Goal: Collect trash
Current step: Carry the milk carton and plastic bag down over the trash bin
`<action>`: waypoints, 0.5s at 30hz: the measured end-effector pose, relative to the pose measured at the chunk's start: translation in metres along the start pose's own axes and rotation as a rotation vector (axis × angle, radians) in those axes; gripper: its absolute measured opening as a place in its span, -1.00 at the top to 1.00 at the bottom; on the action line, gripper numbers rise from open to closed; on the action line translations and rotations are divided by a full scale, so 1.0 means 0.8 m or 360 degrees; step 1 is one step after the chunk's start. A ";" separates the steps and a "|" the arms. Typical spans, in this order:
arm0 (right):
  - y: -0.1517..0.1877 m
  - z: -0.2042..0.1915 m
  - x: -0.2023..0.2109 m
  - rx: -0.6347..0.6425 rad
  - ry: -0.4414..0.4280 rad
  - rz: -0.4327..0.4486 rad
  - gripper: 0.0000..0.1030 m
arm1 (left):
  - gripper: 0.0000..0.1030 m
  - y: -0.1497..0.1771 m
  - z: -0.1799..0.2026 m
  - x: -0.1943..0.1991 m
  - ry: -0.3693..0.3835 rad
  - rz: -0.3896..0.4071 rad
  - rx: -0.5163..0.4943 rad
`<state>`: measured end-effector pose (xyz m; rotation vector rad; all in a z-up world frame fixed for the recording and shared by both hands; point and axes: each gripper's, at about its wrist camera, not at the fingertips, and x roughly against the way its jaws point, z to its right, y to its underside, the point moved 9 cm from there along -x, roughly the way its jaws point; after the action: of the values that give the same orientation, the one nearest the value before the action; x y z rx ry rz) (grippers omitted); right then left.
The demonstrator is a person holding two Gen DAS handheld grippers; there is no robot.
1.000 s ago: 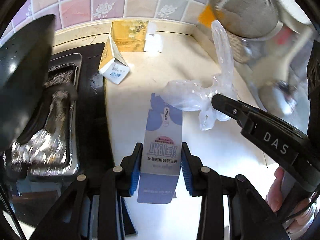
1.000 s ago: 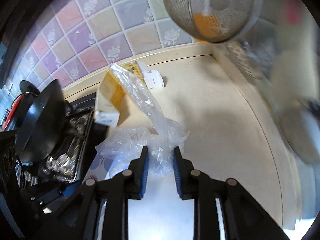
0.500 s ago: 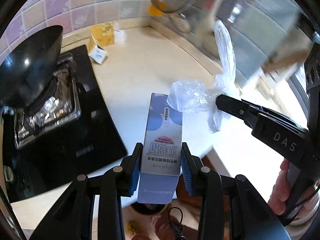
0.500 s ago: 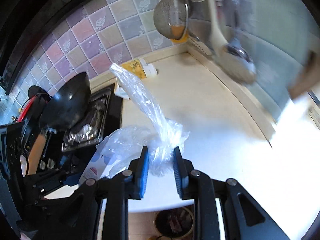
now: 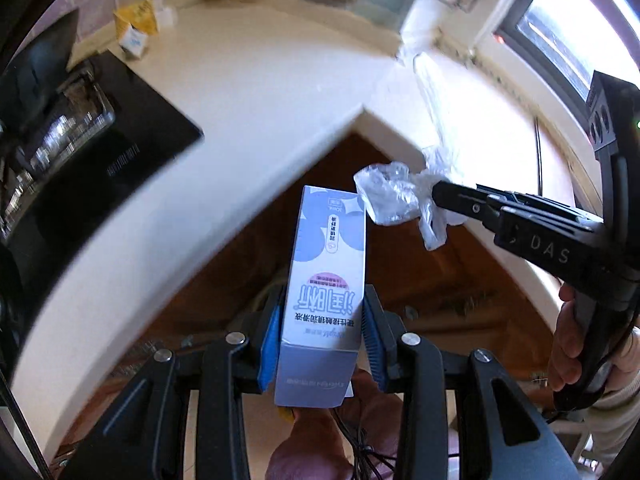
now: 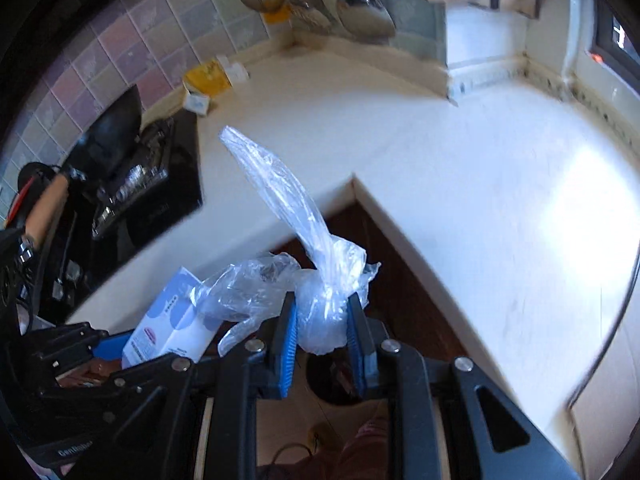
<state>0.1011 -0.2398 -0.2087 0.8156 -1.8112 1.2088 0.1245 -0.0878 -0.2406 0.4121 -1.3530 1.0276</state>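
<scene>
Beyond countertop point(image 6: 460, 168): one clamped box point(image 5: 326, 280), one bag point(image 6: 320, 312), perhaps two cartons point(image 6: 204, 84).

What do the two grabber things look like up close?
Both are black plastic with silver screw heads and two fingers lined with ribbed blue pads. The left gripper looks the same as the right gripper. The right one has white letters "DAS" on its side, and thin black cables hang below. A pale sleeve shows at the wrist.
</scene>
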 end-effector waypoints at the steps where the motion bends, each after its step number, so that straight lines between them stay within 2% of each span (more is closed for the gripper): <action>1: 0.017 0.004 -0.007 -0.0014 0.0008 -0.0040 0.57 | 0.32 0.007 0.000 -0.004 0.0016 -0.0016 -0.0002; 7: 0.091 0.025 -0.062 -0.0103 0.0027 -0.0240 0.57 | 0.32 0.068 -0.001 -0.068 0.0099 -0.0214 0.0015; 15: 0.181 0.055 -0.166 -0.0219 -0.0015 -0.0452 0.56 | 0.32 0.141 -0.028 -0.191 0.0099 -0.0421 0.0160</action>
<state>0.0319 -0.2215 -0.3968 0.9623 -1.6973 0.8902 0.0657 -0.0666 -0.4213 0.6125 -1.1593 0.8831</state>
